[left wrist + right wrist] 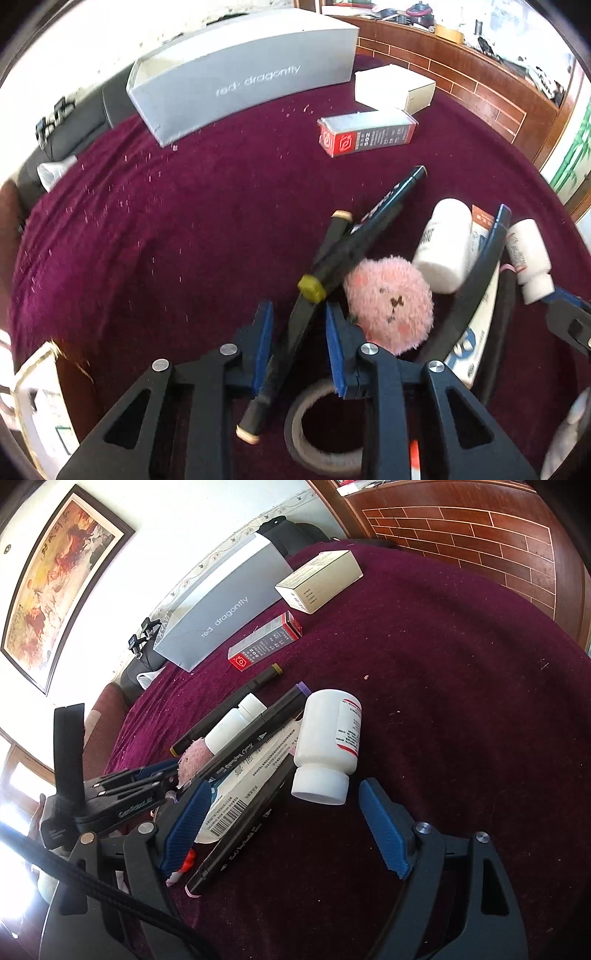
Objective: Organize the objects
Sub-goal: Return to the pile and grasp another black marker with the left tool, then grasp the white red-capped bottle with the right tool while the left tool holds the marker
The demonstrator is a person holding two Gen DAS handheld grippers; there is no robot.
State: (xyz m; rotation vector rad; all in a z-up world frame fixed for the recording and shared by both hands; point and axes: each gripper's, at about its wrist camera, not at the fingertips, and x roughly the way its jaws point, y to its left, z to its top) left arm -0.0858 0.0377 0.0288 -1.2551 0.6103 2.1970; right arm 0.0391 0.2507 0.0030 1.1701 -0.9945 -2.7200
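Observation:
In the left wrist view my left gripper (299, 332) is shut on a black marker with cream caps (295, 332), which runs slantwise between its blue pads. A second black marker with a yellow cap (354, 243) lies across the first. Beside them sits a pink plush toy (391, 306). My right gripper (286, 827) stands open and wide. Just ahead of its fingers lies a large white bottle (325, 746) on its side, untouched. To its left lie a purple-capped marker (266, 720), a flat printed packet (251, 779) and a small white bottle (232, 727).
A long grey box (240, 81) stands at the back of the maroon cloth (147, 240), with a white box (391, 86) and a red-and-white carton (365, 134) near it. A tape roll (295, 435) lies under my left gripper. Wood panelling (480, 535) borders the far side.

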